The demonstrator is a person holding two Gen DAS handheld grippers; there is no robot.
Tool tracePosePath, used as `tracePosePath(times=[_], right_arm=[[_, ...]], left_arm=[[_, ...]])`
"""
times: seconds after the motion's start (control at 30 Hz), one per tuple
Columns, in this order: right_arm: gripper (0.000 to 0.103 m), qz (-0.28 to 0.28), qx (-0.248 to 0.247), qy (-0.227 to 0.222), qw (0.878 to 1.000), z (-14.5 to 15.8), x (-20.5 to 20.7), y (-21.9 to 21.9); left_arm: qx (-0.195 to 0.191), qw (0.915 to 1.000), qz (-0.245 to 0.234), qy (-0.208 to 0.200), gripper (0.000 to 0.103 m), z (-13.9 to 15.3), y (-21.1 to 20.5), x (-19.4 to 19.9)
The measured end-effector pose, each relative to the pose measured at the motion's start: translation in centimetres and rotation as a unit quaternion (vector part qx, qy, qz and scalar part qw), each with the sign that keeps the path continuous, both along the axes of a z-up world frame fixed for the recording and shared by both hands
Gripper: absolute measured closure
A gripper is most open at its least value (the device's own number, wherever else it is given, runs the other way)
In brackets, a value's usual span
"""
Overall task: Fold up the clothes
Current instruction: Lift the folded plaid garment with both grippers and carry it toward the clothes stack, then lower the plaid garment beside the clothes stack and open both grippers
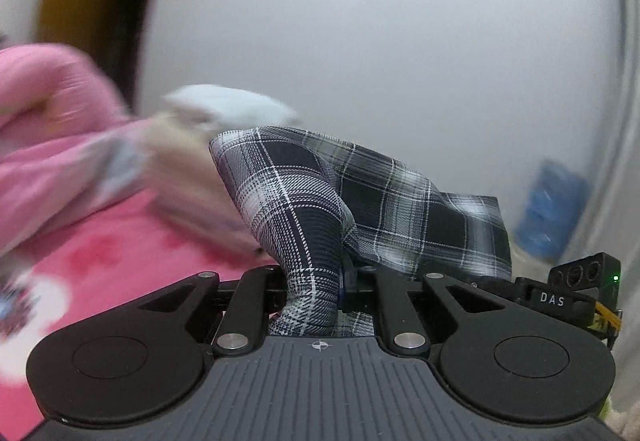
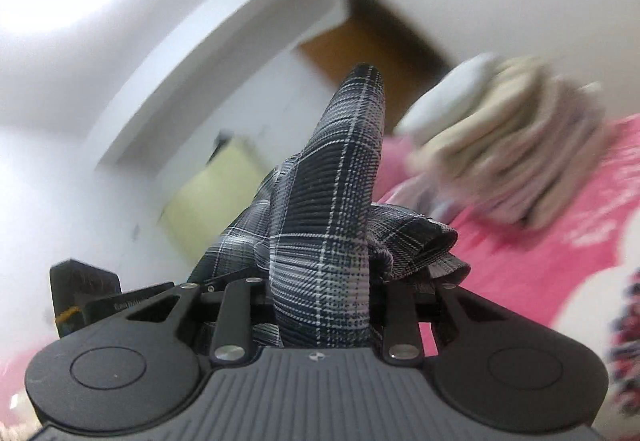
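Plaid garment (image 1: 320, 209), black, grey and white check, is lifted clear of the bedding and held at two places, one in each gripper. In the left wrist view a bunched neck of the plaid garment rises out of the left gripper (image 1: 316, 281), whose jaws are closed tight on the fabric; above the pinch the cloth fans out and drapes away to the right of the grip. In the right wrist view a thicker fold of the plaid garment (image 2: 324, 241) stands up from the right gripper (image 2: 320, 293) in a tall pointed ridge; the jaws clamp this bundle, set a little wider apart than the left pair because of the layers between them, and more folded cloth spills to the right of the grip.

Just left of the plaid garment in the left view lies a blurred stack of folded clothes (image 1: 188, 177), beige with a white piece on top. The stack rests on a pink blanket (image 1: 120, 261) that spreads beneath and left of the garment. The same stack (image 2: 512, 157) sits upper right of the garment in the right view, again on the pink blanket (image 2: 560, 233).

Behind the garment: a plain white wall (image 1: 400, 41), a blue object (image 1: 552, 209), too blurred to identify, to its right, and a brown door (image 2: 368, 41) above the garment's ridge in the right view
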State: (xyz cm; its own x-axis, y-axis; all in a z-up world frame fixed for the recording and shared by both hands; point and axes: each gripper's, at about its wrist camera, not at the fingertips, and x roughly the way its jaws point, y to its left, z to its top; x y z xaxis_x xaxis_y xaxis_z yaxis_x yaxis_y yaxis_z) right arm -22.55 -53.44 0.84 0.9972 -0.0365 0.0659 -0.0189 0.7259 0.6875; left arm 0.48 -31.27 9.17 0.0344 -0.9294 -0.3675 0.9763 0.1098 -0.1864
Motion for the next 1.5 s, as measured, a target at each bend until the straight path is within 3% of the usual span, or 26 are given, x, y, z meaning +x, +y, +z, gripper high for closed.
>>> tracePosePath(times=[0.23, 0.47, 0.63, 0.77, 0.87, 0.93, 1.1, 1.3, 1.43, 1.5], right_arm=[[0.072, -0.122, 0.055, -0.028, 0.991, -3.1, -2.1, -7.6], [0.072, -0.204, 0.112, -0.02, 0.972, -8.9, -0.4, -15.2], [0.072, -0.245, 0.15, -0.019, 0.958, -12.6, 0.7, -19.1], [0.072, -0.267, 0.17, -0.014, 0.949, -14.9, 1.4, -20.9], [0.072, -0.274, 0.187, -0.003, 0.943, -16.7, 1.6, -21.4], [0.072, -0.274, 0.19, 0.0, 0.943, -16.9, 1.7, -21.1], [0.071, -0.27, 0.191, 0.01, 0.943, -16.7, 1.6, -20.6], [0.071, -0.265, 0.202, 0.023, 0.943, -15.8, 1.4, -20.7], [0.071, -0.262, 0.201, 0.031, 0.943, -15.3, 1.9, -21.5], [0.068, -0.257, 0.201, 0.044, 0.944, -15.2, 1.9, -21.7]], left_arm=[[0.043, 0.9926, -0.111, -0.02, 0.091, -1.4, -14.6, 0.4], [0.099, 0.9785, -0.179, -0.026, 0.091, -6.1, -27.5, 1.7], [0.13, 0.9671, -0.216, -0.034, 0.091, -8.1, -33.2, 0.6], [0.165, 0.9617, -0.217, -0.027, 0.087, -10.2, -36.2, 0.5], [0.205, 0.9598, -0.187, -0.039, 0.069, -12.5, -37.9, 0.5], [0.209, 0.9623, -0.168, -0.047, 0.055, -12.9, -37.9, 0.5], [0.187, 0.9747, -0.118, -0.031, 0.052, -11.0, -36.9, 0.6], [0.106, 0.9914, -0.07, -0.032, 0.031, -7.6, -32.4, 1.1], [0.077, 0.9935, -0.074, -0.038, 0.031, -7.2, -28.8, 1.0], [0.093, 0.9914, -0.078, -0.048, 0.031, -8.4, -28.1, -0.2]])
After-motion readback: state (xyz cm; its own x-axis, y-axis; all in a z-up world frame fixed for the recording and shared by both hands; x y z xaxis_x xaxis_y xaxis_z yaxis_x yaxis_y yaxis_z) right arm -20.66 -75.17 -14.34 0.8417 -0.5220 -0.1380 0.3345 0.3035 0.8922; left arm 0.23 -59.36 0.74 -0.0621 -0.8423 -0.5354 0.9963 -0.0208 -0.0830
